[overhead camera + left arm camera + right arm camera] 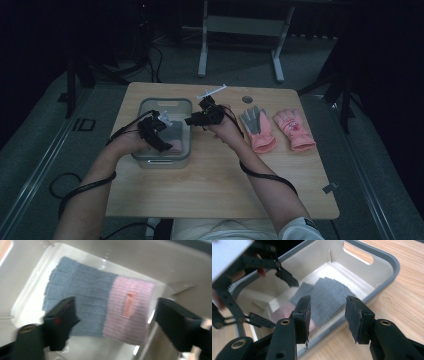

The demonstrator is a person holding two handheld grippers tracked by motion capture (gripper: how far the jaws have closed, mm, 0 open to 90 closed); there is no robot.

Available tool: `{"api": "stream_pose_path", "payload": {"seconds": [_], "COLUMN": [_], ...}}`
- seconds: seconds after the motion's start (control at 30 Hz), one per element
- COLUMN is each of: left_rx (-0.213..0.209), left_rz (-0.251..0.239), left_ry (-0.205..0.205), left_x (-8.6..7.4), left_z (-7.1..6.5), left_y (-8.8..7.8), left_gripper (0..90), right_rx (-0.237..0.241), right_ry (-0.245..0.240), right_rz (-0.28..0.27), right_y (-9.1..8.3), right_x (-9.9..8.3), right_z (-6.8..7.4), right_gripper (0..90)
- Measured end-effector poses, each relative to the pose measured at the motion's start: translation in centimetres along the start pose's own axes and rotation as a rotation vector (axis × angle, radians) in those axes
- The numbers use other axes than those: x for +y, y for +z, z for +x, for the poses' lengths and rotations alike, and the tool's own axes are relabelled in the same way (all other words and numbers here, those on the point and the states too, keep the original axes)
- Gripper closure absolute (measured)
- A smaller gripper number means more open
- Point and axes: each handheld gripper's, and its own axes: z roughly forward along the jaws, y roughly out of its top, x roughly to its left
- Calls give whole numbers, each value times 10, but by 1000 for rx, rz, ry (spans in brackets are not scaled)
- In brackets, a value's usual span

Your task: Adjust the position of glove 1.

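A grey plastic bin (165, 101) stands on the wooden table (215, 180), left of centre. A knitted glove (100, 305), grey at the fingers and pink at the cuff, lies flat on the bin's floor (30, 297). My left gripper (115, 312) hangs over it inside the bin (150, 262); its jaws stand wide apart and hold nothing. In the high view the left gripper (161, 132) is over the bin's near half. My right gripper (328, 312) is open and empty, just outside the bin's rim (387, 260), looking at the glove (329, 297) and the left gripper (275, 301). The high view has the right gripper (194, 120) at the bin's right edge.
Two pink gloves lie side by side on the right of the table, one palm-up with a grey palm (259, 129), the other (295, 129) beside it. A thin white object (211, 91) and a round table grommet (247, 99) sit near the far edge.
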Motion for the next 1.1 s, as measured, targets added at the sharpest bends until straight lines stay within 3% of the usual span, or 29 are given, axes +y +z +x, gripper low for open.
{"api": "stream_pose_path", "payload": {"seconds": [0.13, 0.23, 0.47, 0.57, 0.8, 0.93, 1.1], "left_rx": [-17, -36, -51, -76, -102, -108, -108], "left_rz": [-61, -103, -186, -231, -312, -345, -391], "left_ry": [-79, -97, -96, -94, -58, -27, -44], "left_x": [3, 11, 32, 40, 61, 70, 74], "left_z": [0, -6, -26, -35, -66, -86, -107], "left_y": [-11, -18, -23, -22, -17, -11, 1], "left_gripper": [90, 39, 7, 8, 8, 8, 8], "right_rx": [-9, -16, -38, -58, -90, -127, -184], "right_ry": [-19, -38, -38, -44, -35, -57, -48], "right_rz": [-17, -22, -47, -50, -54, -72, -83], "right_y": [-14, -23, -47, -56, -80, -98, -116], "right_x": [-6, -10, -23, -31, -49, -56, -68], "right_z": [0, 0, -7, -12, -31, -42, -57], "right_gripper": [564, 566, 574, 573, 582, 587, 621]}}
